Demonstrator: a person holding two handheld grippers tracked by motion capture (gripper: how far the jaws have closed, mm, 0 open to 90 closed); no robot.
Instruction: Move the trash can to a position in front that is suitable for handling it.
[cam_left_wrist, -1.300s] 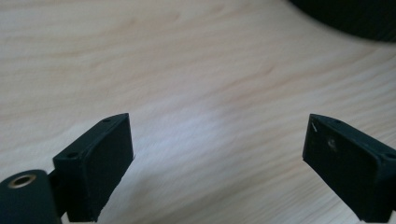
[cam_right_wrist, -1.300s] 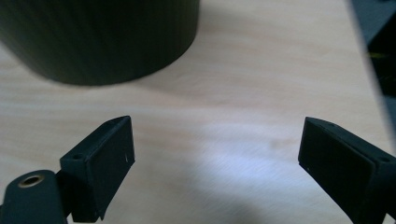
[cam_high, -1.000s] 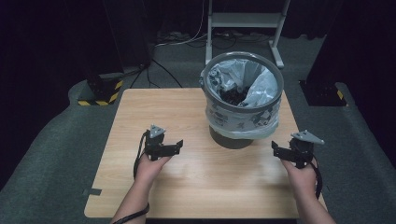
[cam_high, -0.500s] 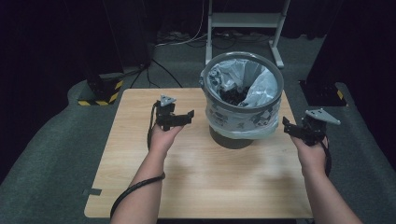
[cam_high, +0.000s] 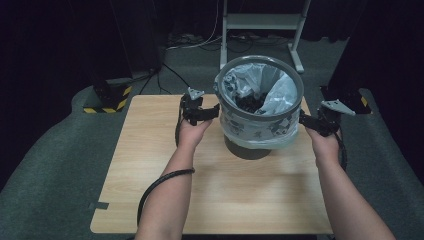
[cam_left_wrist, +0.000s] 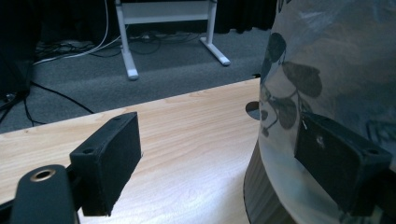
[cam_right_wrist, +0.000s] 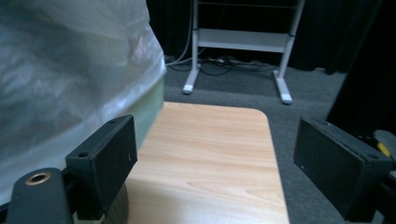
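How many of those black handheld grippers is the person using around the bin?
2. The left gripper is at the left side of the lined waste bin, and the right gripper is at its right side, each in one hand. Both have open jaws.

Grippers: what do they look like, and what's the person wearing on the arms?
Both are black. The left gripper and right gripper each carry a grey three-cornered plate on top and trail a black cable. The jaw pads are flat black blocks with small screw holes. Forearms are bare, no sleeves.
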